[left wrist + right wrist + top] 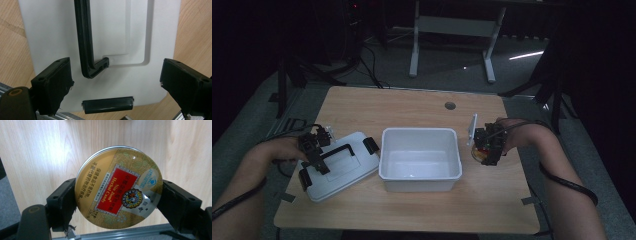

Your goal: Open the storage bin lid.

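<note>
Dim room, wooden table (412, 210). Noted from the left side across to the right.

Left: the left gripper (314, 150) is over the white lid (343, 172), which lies flat on the table at a slant, just left of the tub. The left gripper view looks down on it: jaws spread wide, one on either side of the black handle (86, 45), and nothing pressed between them. The handle's bent end sits in the gap. A black latch (108, 105) is at the lid's near edge in that view; the high view shows a second latch (371, 145) at the end toward the tub. Whether the jaw tips touch the lid surface I cannot tell.

Middle: white tub (420, 172), open top, upright, interior bare. The lid's right corner is just beside its left wall.

Right: the right gripper (488, 147) is just right of the tub, off the table surface. Its jaws are clamped on a round candy tin (118, 187), gold with a red label, gripped at its opposite edges, printed face toward the camera. Wood grain behind the tin.
</note>
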Tool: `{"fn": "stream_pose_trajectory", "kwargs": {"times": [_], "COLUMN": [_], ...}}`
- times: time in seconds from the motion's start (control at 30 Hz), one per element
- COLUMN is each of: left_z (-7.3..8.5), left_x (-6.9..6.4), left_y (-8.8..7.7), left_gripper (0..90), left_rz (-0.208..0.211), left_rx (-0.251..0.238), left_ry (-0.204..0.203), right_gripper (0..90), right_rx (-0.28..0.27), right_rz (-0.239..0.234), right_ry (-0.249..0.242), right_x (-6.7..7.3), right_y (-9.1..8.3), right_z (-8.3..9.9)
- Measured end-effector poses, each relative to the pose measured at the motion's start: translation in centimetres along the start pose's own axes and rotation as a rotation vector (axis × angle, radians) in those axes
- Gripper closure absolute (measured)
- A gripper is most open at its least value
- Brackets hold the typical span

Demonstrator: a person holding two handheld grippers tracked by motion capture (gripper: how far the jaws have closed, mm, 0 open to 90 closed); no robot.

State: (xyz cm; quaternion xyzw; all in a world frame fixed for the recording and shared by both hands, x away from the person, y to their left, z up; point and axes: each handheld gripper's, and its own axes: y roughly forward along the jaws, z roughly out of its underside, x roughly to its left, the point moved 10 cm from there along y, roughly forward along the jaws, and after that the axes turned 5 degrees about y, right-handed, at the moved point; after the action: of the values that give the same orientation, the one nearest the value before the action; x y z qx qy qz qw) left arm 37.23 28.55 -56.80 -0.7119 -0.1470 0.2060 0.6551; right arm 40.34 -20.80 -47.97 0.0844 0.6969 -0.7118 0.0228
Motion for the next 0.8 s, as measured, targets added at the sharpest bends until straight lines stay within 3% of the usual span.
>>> {"fn": "stream_pose_trajectory", "kwargs": {"times": [0.2,0.27,0.37,0.8], "left_z": [-0.2,-0.3,-0.5,-0.1], "left_x": [0.0,0.2,0.2,0.1], "left_y": [0.1,0.1,-0.1,0.0], "left_gripper": [10.0,10.0,10.0,10.0], "left_rz": [-0.005,-0.027,-0.025,-0.021], "left_rx": [0.006,-0.005,-0.018,-0.001], "left_ry": [0.008,0.02,0.016,0.017], "right_gripper": [20.5,20.5,20.5,20.6], "right_rx": [-0.005,-0.002,-0.012,-0.016], "right_rz": [0.015,0.016,0.013,0.015], "right_ry": [-0.033,-0.041,-0.051,-0.078], "right_x": [0.0,0.1,0.1,0.2], "right_y": [-1.2,-1.4,-1.6,-1.3], "right_z": [-1.9,-2.7,-3.7,-7.1]}}
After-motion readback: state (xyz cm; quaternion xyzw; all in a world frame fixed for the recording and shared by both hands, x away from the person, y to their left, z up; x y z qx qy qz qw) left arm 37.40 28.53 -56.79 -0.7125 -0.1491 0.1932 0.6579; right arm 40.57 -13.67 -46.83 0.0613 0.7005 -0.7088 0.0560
